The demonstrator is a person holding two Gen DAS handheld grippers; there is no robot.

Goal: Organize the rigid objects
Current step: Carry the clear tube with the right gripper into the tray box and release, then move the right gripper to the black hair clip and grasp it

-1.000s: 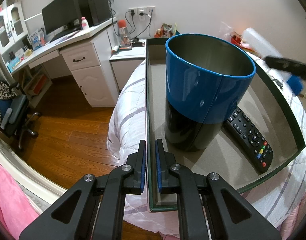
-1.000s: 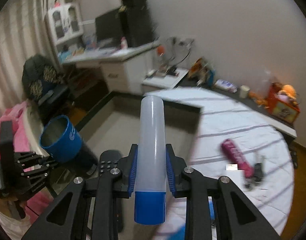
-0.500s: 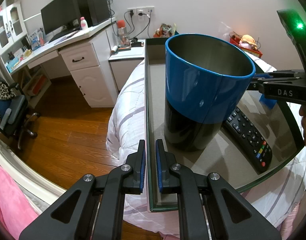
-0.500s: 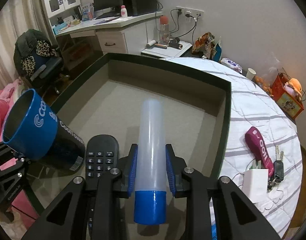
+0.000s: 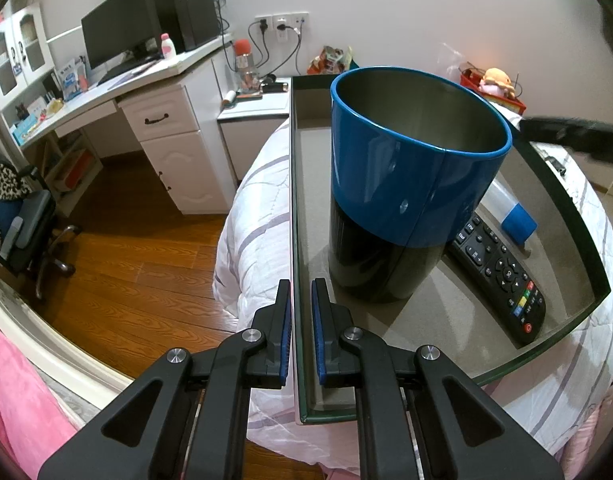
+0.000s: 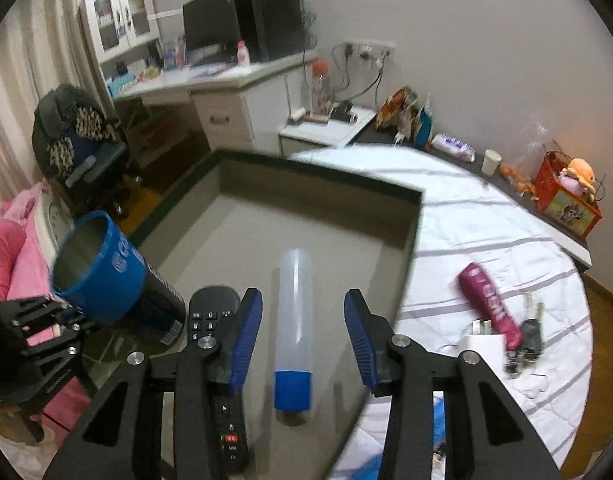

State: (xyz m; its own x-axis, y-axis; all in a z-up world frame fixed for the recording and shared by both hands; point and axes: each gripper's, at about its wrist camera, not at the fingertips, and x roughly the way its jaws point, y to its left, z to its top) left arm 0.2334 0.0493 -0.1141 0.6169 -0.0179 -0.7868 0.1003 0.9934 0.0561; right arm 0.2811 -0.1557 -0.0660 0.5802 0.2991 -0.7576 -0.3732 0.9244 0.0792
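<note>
Right wrist view is showing the bed (image 6: 486, 216) carrying a dark-rimmed tray (image 6: 410, 216), and inside the tray a blue mug (image 6: 102, 268), a black remote (image 6: 210, 312) and a translucent tube with a blue cap (image 6: 293, 320) are lying side by side. The right hand-held gripper (image 6: 302, 332) is hanging above the tube with its jaws spread wide, touching nothing, so the tube looks delivered. Pulling straight up and back seems wise, keeping the pads from nudging the round tube into a roll. The left hand-held gripper (image 5: 301, 336) is pinching the tray's near wall, jaws narrow around it; steadying the tray there should help while the pink bottle (image 6: 488, 300) and keys (image 6: 530, 332) on the bedspread are waiting.
</note>
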